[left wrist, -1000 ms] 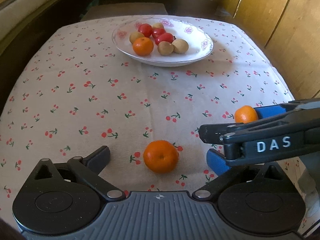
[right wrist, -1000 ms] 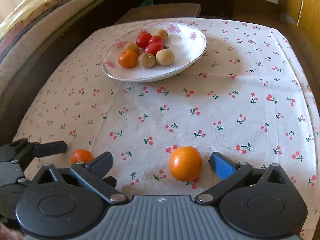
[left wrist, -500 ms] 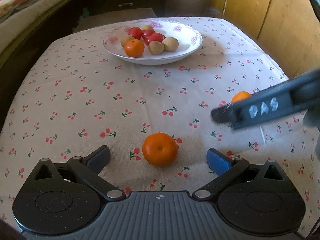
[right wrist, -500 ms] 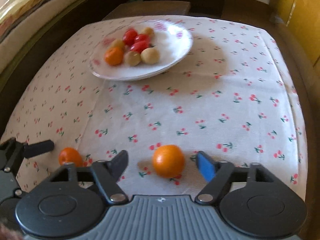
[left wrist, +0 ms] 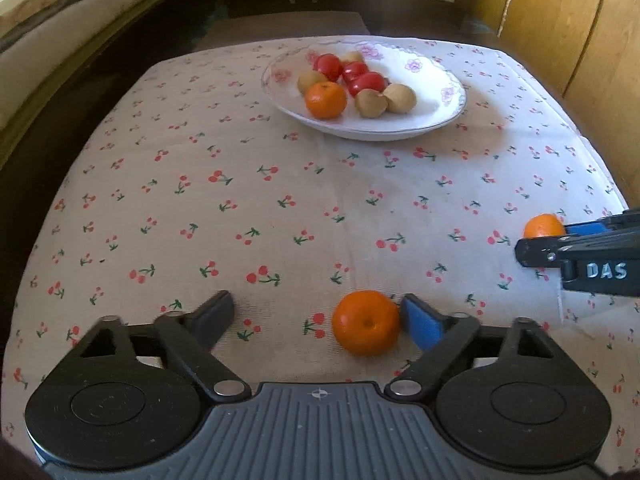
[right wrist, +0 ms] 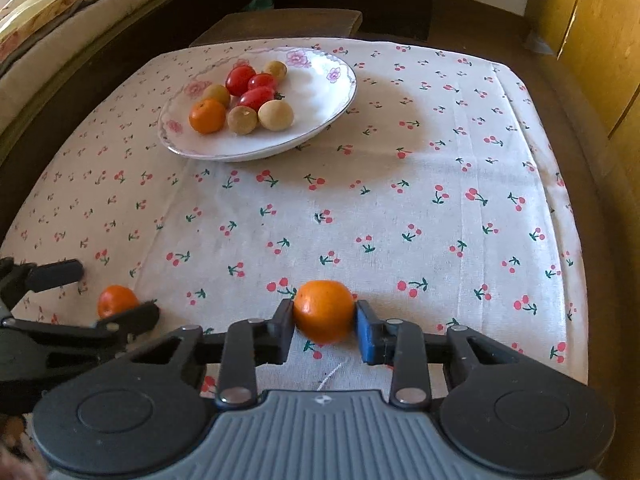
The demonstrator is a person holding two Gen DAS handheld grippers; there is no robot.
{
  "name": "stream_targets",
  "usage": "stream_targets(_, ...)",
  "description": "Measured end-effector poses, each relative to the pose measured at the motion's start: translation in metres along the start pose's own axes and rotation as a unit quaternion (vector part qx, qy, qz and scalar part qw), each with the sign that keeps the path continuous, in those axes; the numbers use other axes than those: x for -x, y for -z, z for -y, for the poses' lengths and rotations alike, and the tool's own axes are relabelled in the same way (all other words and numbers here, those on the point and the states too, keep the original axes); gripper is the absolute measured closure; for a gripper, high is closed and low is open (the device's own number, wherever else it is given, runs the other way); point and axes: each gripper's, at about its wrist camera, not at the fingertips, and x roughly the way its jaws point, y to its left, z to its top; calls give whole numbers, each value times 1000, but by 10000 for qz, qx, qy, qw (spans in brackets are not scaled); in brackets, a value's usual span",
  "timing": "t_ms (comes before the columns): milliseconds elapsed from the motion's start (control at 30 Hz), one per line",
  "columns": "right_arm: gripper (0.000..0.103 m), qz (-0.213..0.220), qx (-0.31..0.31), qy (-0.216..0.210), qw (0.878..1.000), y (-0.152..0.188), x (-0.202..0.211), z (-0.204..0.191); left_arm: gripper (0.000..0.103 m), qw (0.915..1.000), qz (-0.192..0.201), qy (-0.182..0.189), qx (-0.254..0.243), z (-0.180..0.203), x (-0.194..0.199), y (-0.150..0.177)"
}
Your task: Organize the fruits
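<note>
While both of my tools sit low over the cherry-print cloth (right wrist: 440, 152) on the counter, each has a small orange in front of it. On my left, the left tool (left wrist: 316, 318) is closing but stands wide: its blue pad touches one side of the near orange (left wrist: 366, 322), while the black finger (left wrist: 214, 314) is well apart from the other side, so nothing is held yet. I judge the risk here to be a push: if the blue pad leads, it could roll the fruit sideways across the cloth before the black finger meets it.

Further right, the right tool (right wrist: 323, 328) is also closing, and its two pads press against the second orange (right wrist: 323, 310), which rests on the cloth. The hold looks centred, but squeezing much harder could bruise or split the skin, and a lift that is too quick could let the round fruit slip out.

Beyond both, the flowered plate (right wrist: 320, 120) holds one orange, red tomatoes and brown round fruits. It is shallow and crowded to one side, so a fruit dropped from height could bounce off or knock others over the rim.
</note>
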Motion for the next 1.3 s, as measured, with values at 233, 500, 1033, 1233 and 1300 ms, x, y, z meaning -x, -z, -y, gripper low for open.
stream_targets(233,70,-53,-16,-7,10000,5,5,0,54,9999,-1,164,-54,1,7,1)
stream_targets(500,70,18,-125,-69,9999,6,14,4,63,9998,-27,216,-46,2,12,0)
stream_targets(1033,70,253,-339,-238,9988,-14,23,8,63,9984,356,413,138,-1,29,-28)
stream_targets(1233,70,412,-332,-259,9983,-31,26,4,63,9976,460,467,225,-2,25,-45)
stream_targets(1300,70,473,-312,-265,9980,-38,27,2,63,9973,497,472,255,-1,24,-51)
